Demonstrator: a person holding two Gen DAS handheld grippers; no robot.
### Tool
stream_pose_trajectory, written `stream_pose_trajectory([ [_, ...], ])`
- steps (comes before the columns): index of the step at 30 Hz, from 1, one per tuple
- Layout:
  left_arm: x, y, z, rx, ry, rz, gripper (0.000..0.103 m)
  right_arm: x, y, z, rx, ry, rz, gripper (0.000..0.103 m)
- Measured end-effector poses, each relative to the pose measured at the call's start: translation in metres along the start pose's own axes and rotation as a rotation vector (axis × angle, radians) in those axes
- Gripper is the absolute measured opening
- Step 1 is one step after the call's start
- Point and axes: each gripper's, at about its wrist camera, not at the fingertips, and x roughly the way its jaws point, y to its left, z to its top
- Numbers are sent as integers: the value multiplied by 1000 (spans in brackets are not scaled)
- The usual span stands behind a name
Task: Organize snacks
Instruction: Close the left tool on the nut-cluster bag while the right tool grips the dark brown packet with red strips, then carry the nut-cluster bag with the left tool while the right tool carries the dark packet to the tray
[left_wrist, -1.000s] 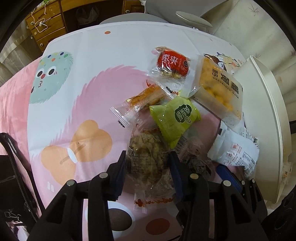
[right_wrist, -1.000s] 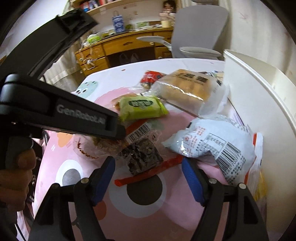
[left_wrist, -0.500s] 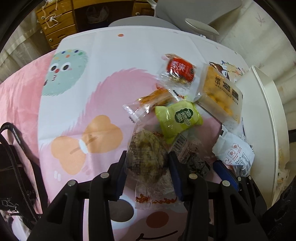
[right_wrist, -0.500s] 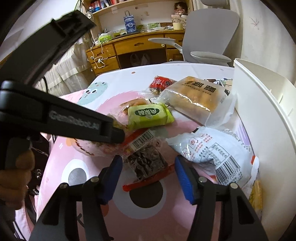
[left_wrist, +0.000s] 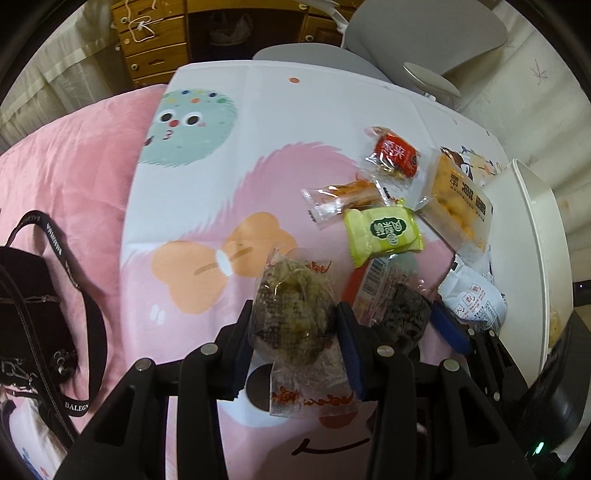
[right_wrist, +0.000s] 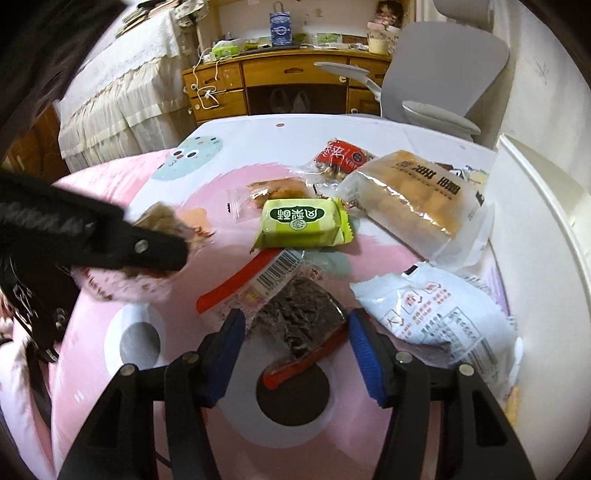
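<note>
My left gripper (left_wrist: 293, 325) is shut on a clear-wrapped brown pastry (left_wrist: 291, 317) and holds it above the cloth; gripper and pastry show at the left of the right wrist view (right_wrist: 159, 236). My right gripper (right_wrist: 295, 336) is open, its blue pads on either side of a dark snack packet with red ends (right_wrist: 295, 314), which lies on the cloth and also shows in the left wrist view (left_wrist: 399, 310). Beyond lie a green packet (right_wrist: 301, 221), an orange snack (right_wrist: 277, 190), a red packet (right_wrist: 340, 158), a bread bag (right_wrist: 410, 199) and a white packet (right_wrist: 436, 310).
A white bin wall (right_wrist: 535, 229) stands along the right edge. A black bag (left_wrist: 33, 314) lies at the left. A grey chair (right_wrist: 450, 74) and a wooden desk (right_wrist: 280, 85) stand behind the table.
My left gripper has lifted the brown pastry off the cloth and drawn it left. My right gripper has moved forward and narrowed around the dark packet.
</note>
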Motion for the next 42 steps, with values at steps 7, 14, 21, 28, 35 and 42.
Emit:
stream_pose_trajectory([
  [7,-9,17,-6,-36,-15,14,41,7,3,1,49,18,-62,59],
  [14,-21,29,-13,-44,-32,14,41,7,8,2,33,19,-110,45],
  [21,-47,35,-24,-21,-64,-5,41,2,9,-2,74,58,-129,43],
  [28,-77,42,-45,13,-92,-47,41,-15,9,-19,170,111,-95,42],
  [35,-101,43,-76,57,-101,-91,41,-49,22,-43,197,154,-72,42],
  [42,-115,38,-100,73,-72,-157,41,-87,28,-55,194,199,-62,42],
])
